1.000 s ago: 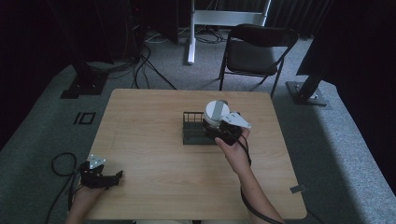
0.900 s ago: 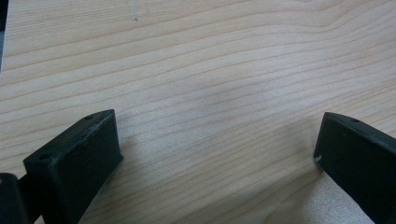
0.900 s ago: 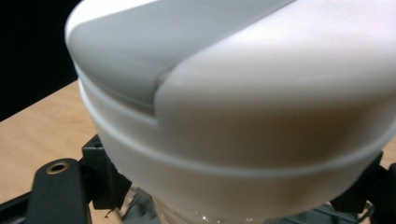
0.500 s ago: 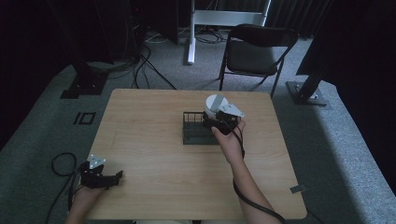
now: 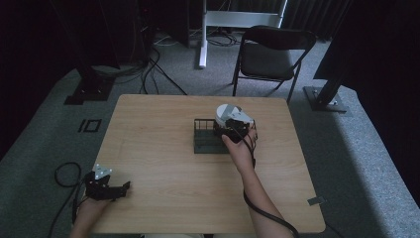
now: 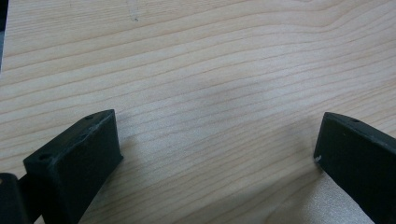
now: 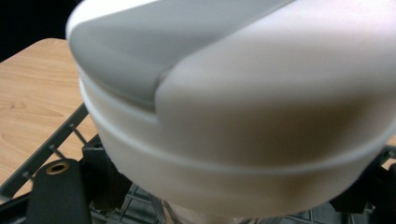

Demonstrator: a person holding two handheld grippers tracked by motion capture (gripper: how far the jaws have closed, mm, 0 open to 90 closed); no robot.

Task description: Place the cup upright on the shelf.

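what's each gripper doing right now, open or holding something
Left gripper: open, jaws wide apart over bare table.
Right gripper: at the white bowl over the black rack; grip cannot be told.

A recording studio or lab: a bare wooden table (image 5: 163, 148) stands on grey carpet (image 5: 346, 163), ringed by black curtains (image 5: 44, 44). Beyond the table, a folding chair (image 5: 270, 54), black stand bases (image 5: 324, 99) and loose cables (image 5: 158, 64).
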